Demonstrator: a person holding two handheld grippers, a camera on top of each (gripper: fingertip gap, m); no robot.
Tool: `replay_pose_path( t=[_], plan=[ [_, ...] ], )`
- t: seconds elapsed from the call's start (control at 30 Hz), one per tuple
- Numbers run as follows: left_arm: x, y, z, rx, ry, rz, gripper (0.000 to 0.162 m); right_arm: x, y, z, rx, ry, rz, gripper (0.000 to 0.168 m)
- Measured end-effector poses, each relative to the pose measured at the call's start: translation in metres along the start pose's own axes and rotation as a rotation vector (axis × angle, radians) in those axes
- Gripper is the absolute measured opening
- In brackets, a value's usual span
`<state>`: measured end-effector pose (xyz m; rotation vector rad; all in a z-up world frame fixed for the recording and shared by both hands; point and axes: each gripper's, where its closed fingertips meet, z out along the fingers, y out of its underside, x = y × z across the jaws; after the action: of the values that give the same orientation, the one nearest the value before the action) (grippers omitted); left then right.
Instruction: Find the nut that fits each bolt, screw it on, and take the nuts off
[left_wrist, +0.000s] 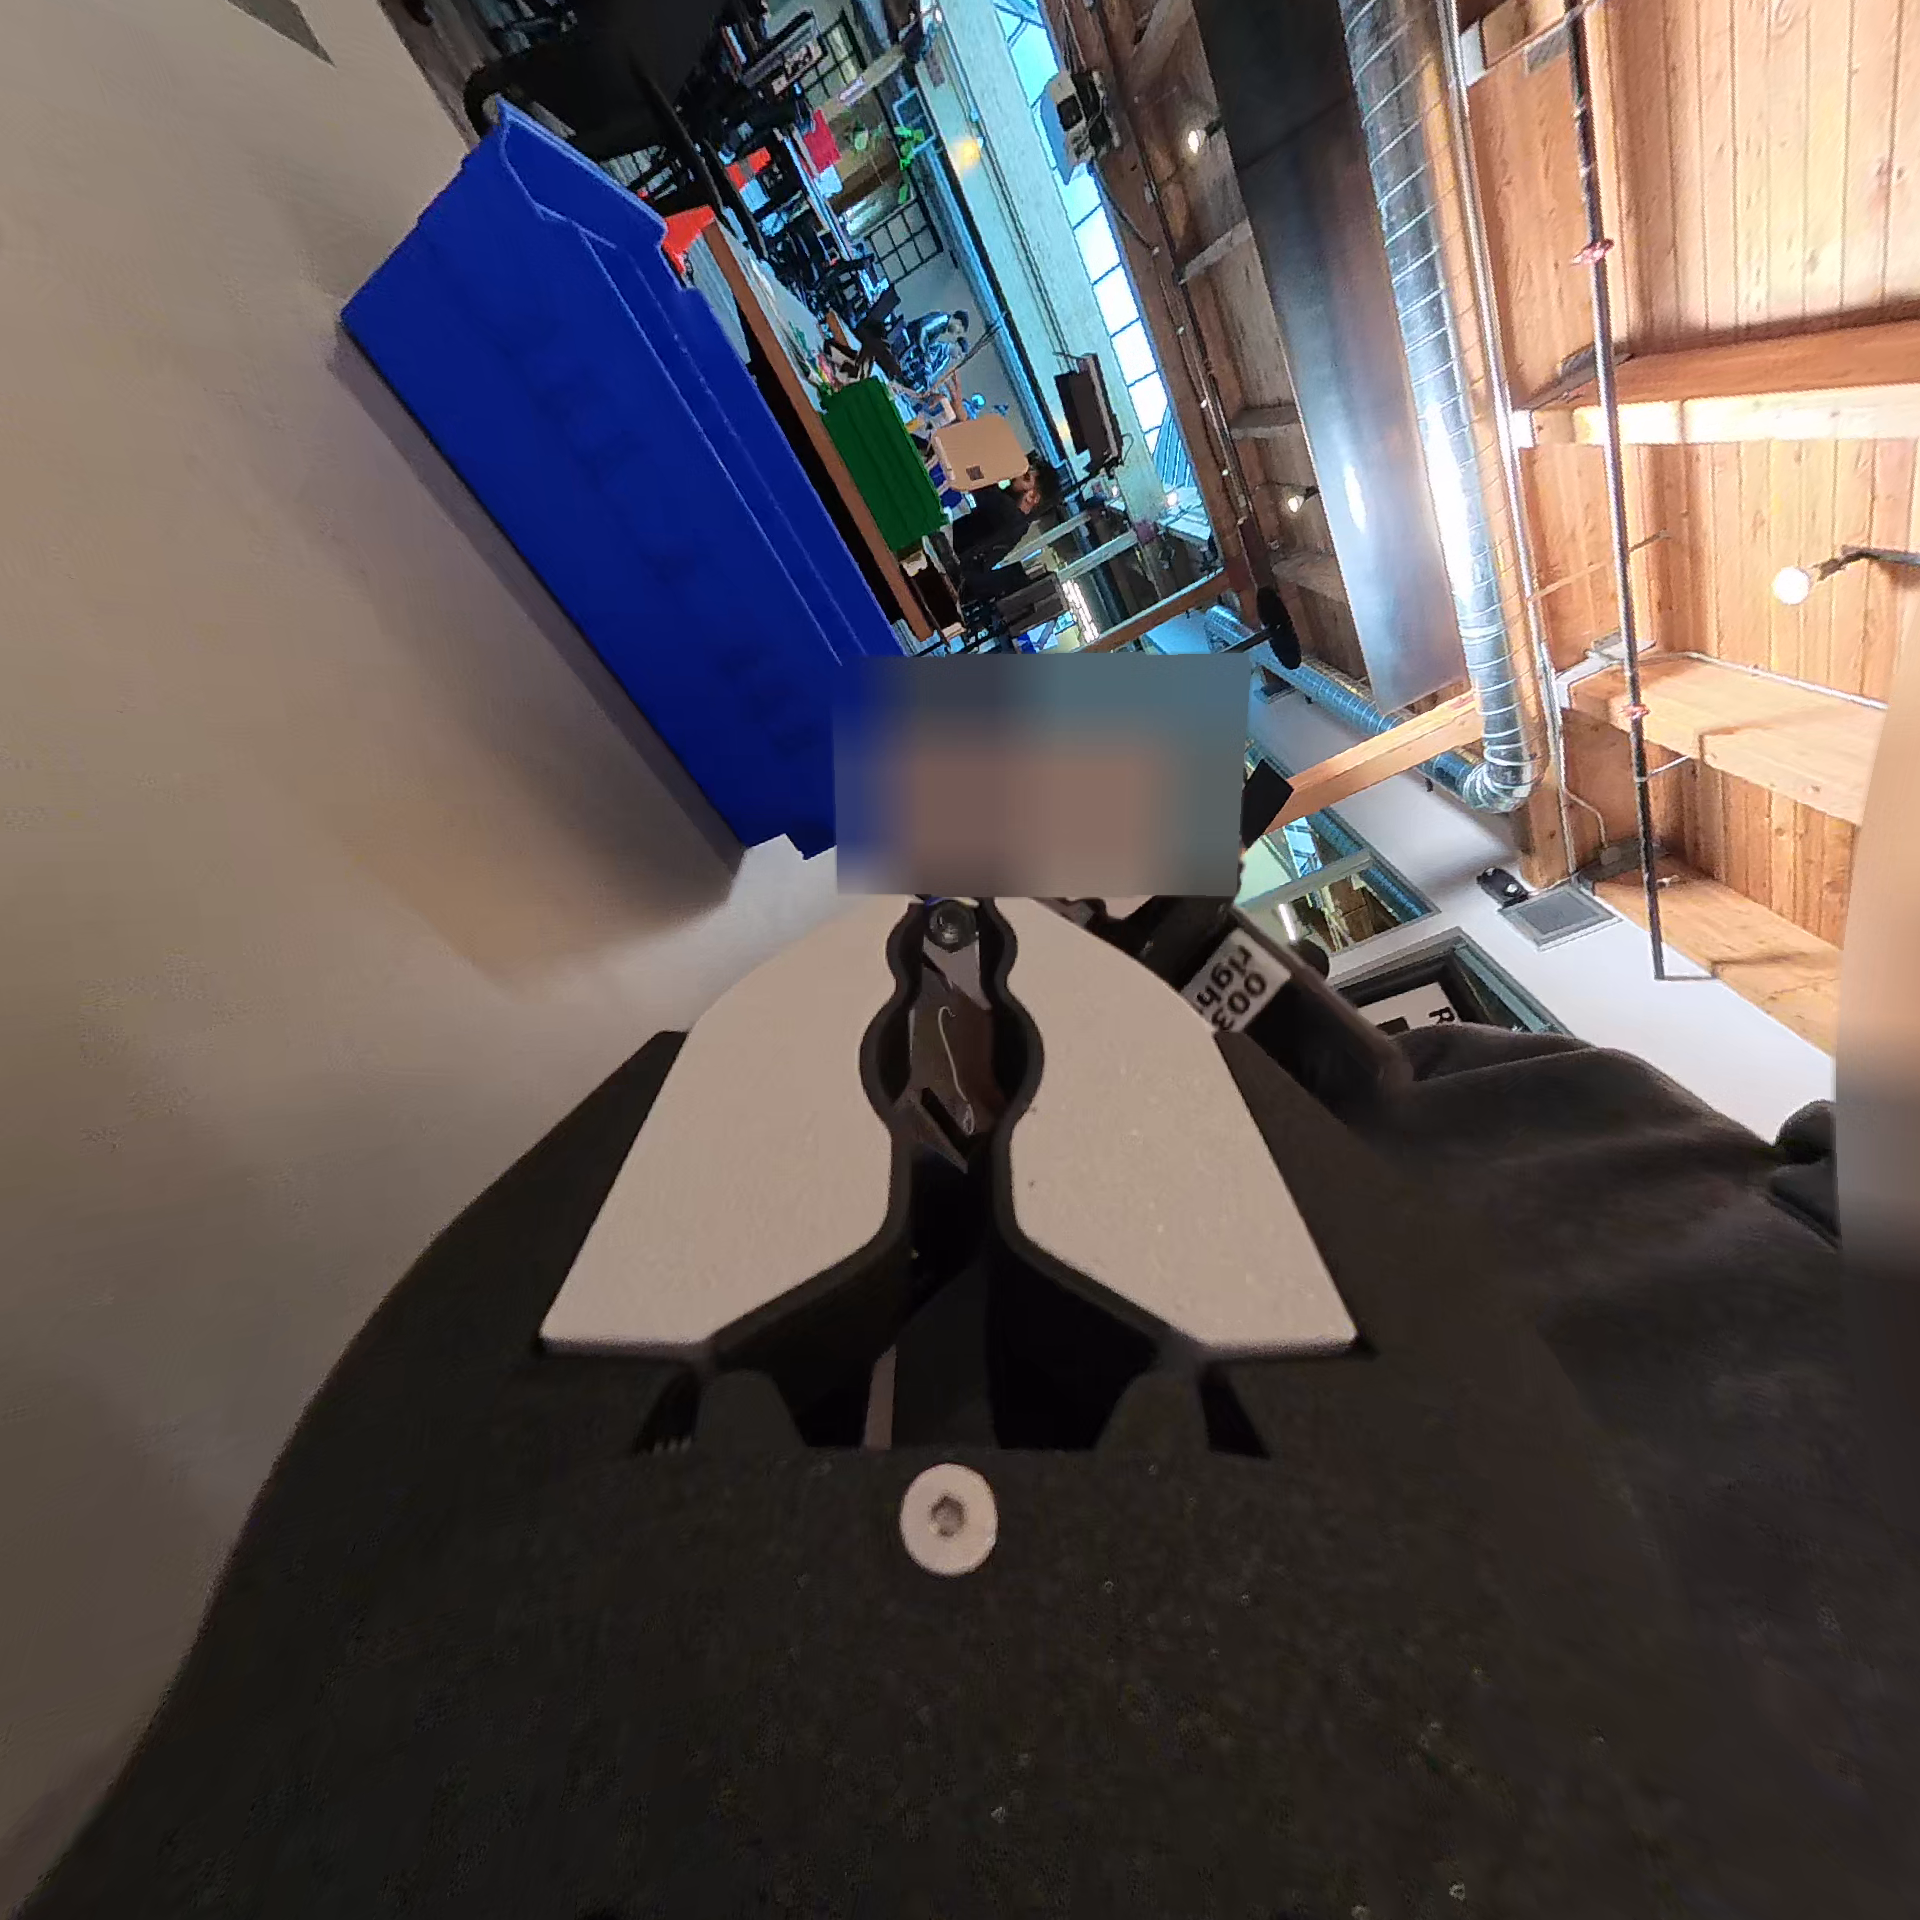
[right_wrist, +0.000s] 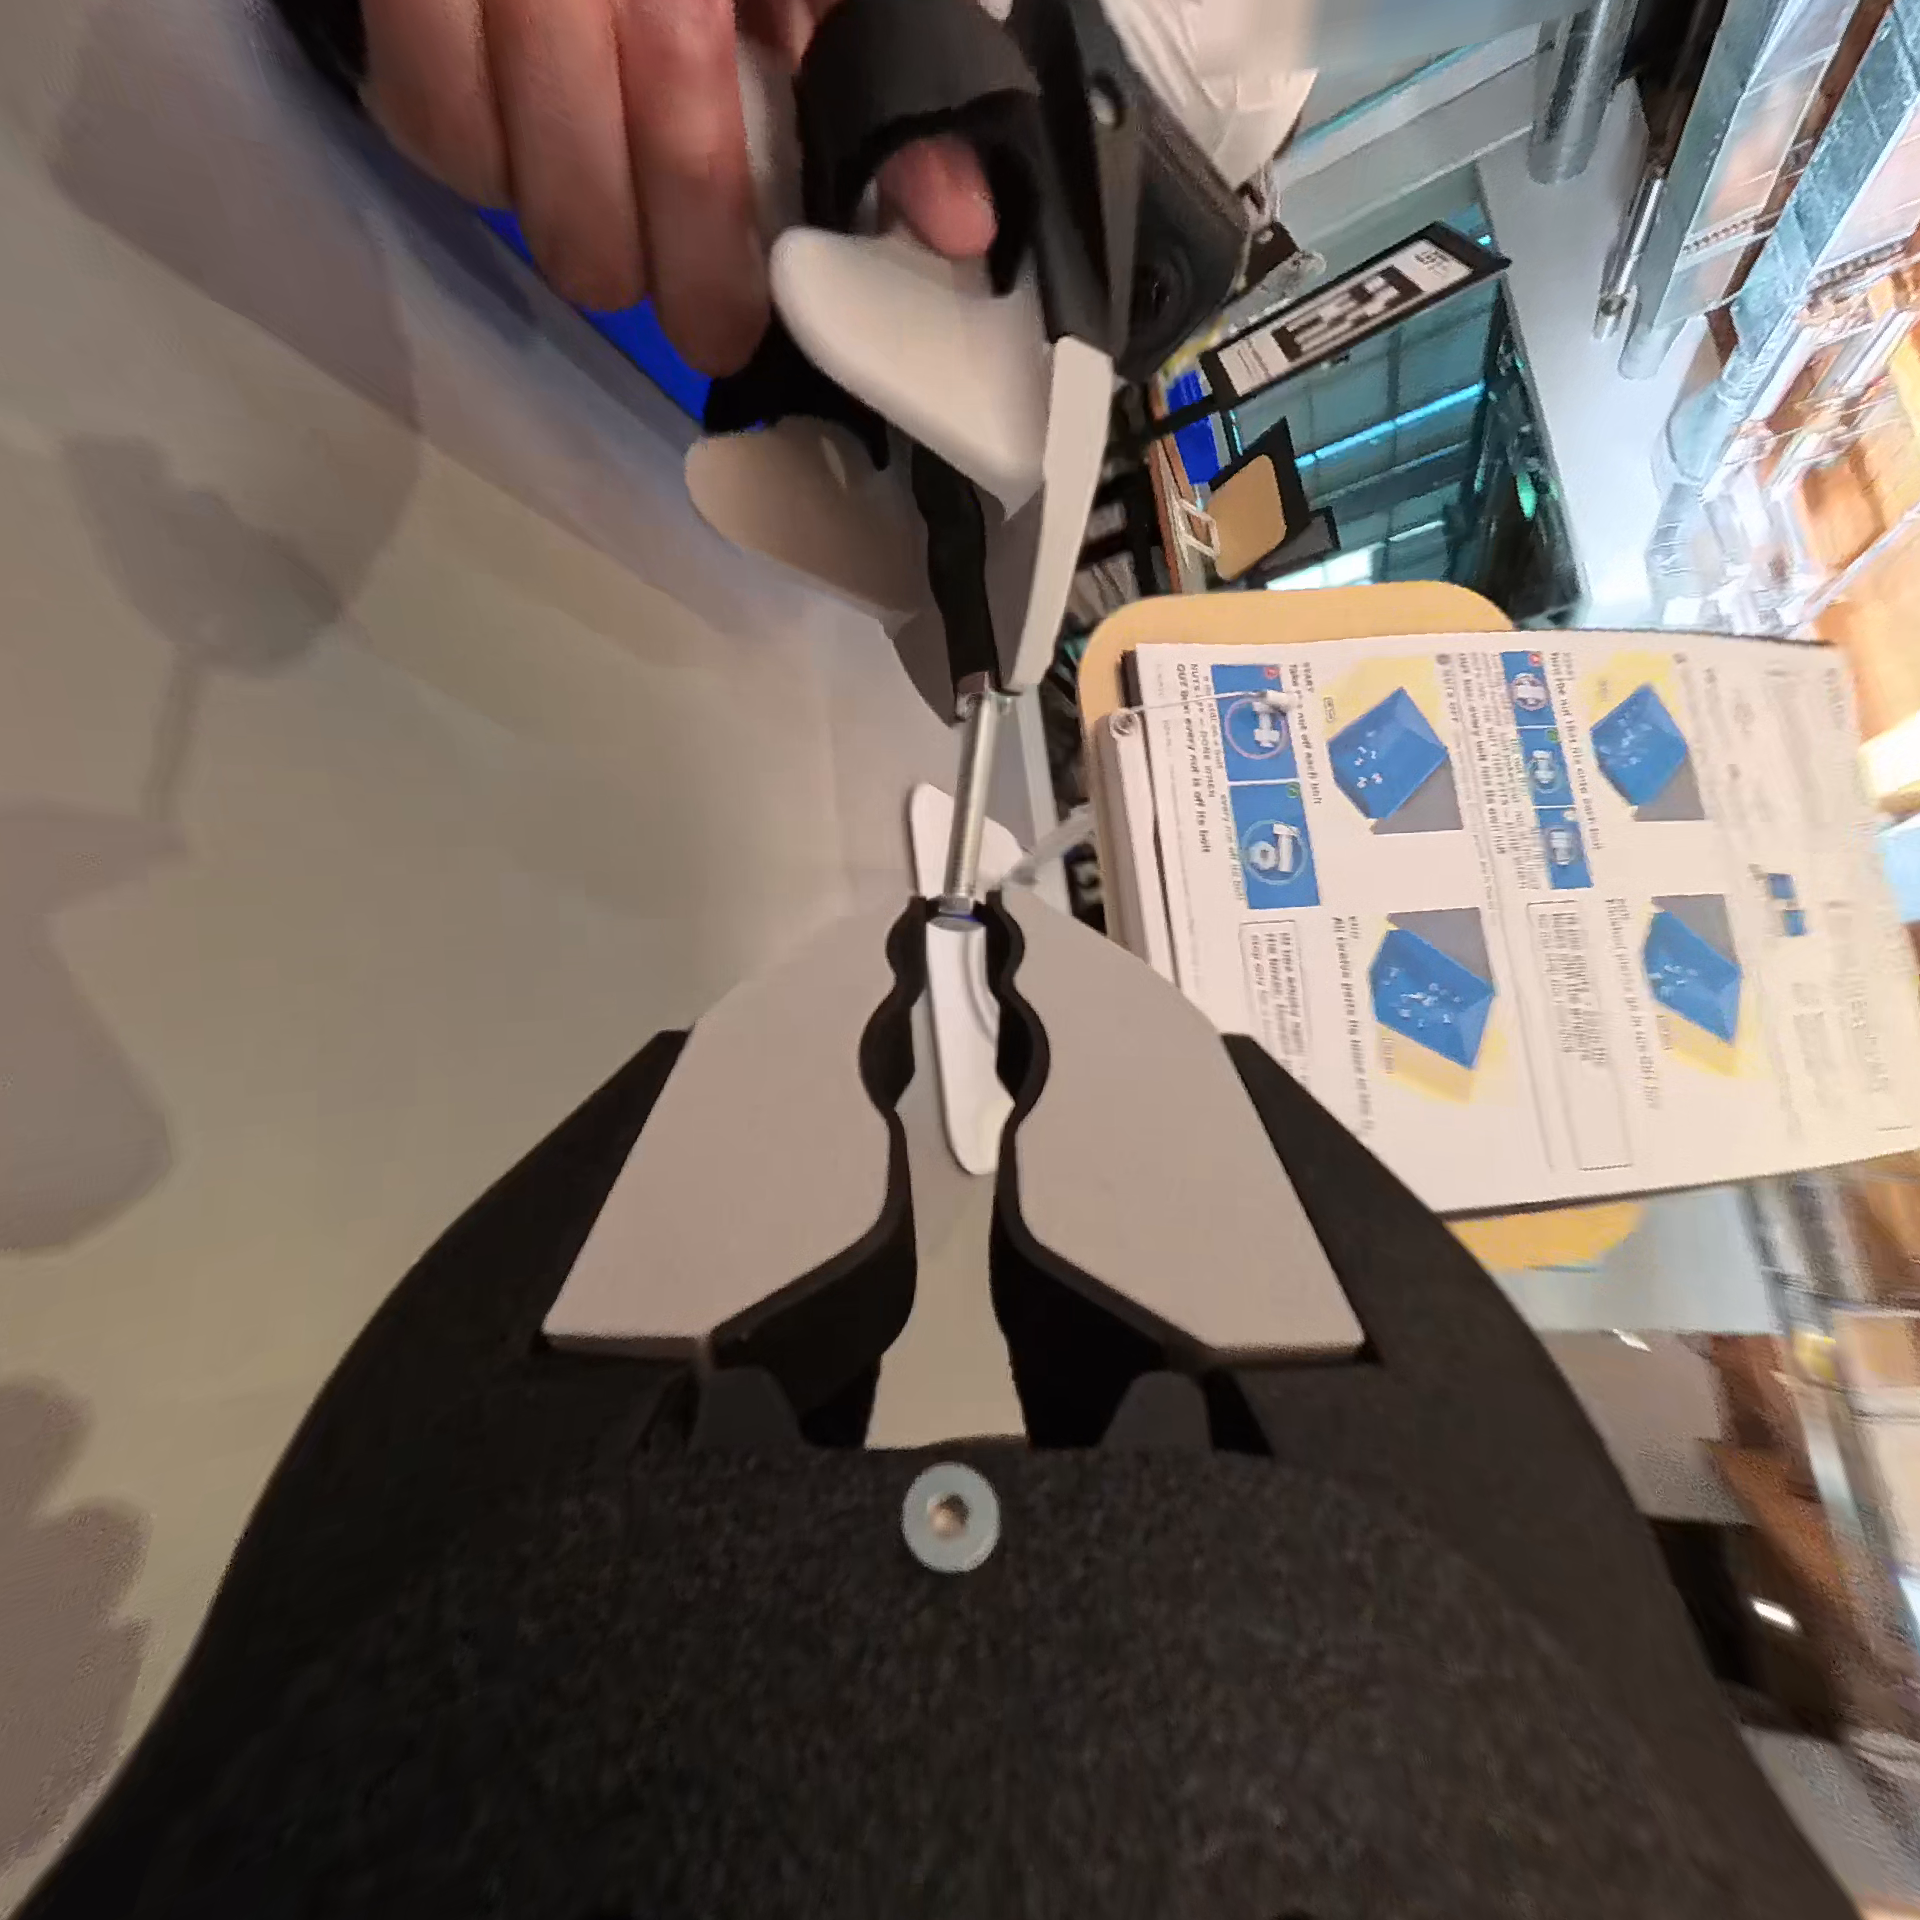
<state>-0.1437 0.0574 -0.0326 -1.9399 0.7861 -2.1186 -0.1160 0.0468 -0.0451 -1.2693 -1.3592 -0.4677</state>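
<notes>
In the right wrist view a long silver bolt (right_wrist: 966, 800) spans the gap between my two grippers in the air above the white table (right_wrist: 416, 831). My right gripper (right_wrist: 953, 920) is shut on a silver nut with a blue ring (right_wrist: 953, 918) at the bolt's near end. My left gripper (right_wrist: 987, 694) comes in from above, held by a hand (right_wrist: 623, 156), and is shut on the bolt's far end. In the left wrist view my left gripper (left_wrist: 949, 920) pinches the bolt's dark end (left_wrist: 948, 924). The right gripper's black body (left_wrist: 1278, 997) lies just beyond, its tips hidden.
A blue bin (left_wrist: 623, 468) stands on the white table (left_wrist: 260, 727) left of the grippers. An illustrated instruction sheet (right_wrist: 1507, 914) on a wooden board lies to the right. A small white tag (right_wrist: 961, 1049) lies below the right gripper.
</notes>
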Motion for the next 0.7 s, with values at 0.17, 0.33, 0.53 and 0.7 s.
replay_pose_path(
  t=[0.17,0.33,0.53,0.7],
  plan=[
    [0.005,0.003,0.001,-0.012,-0.013,0.080,0.010,-0.003,-0.004,-0.004,0.116,-0.119,0.262,0.011],
    [0.013,0.008,0.002,-0.051,-0.029,0.193,0.010,-0.007,-0.012,-0.011,0.224,-0.288,0.571,0.011],
    [0.025,0.016,0.002,-0.097,0.007,0.300,0.009,-0.008,-0.023,-0.021,0.376,-0.541,0.962,0.011],
    [0.034,0.022,0.000,-0.122,0.014,0.427,0.010,-0.004,-0.031,-0.028,0.503,-0.778,1.344,0.011]
  ],
)
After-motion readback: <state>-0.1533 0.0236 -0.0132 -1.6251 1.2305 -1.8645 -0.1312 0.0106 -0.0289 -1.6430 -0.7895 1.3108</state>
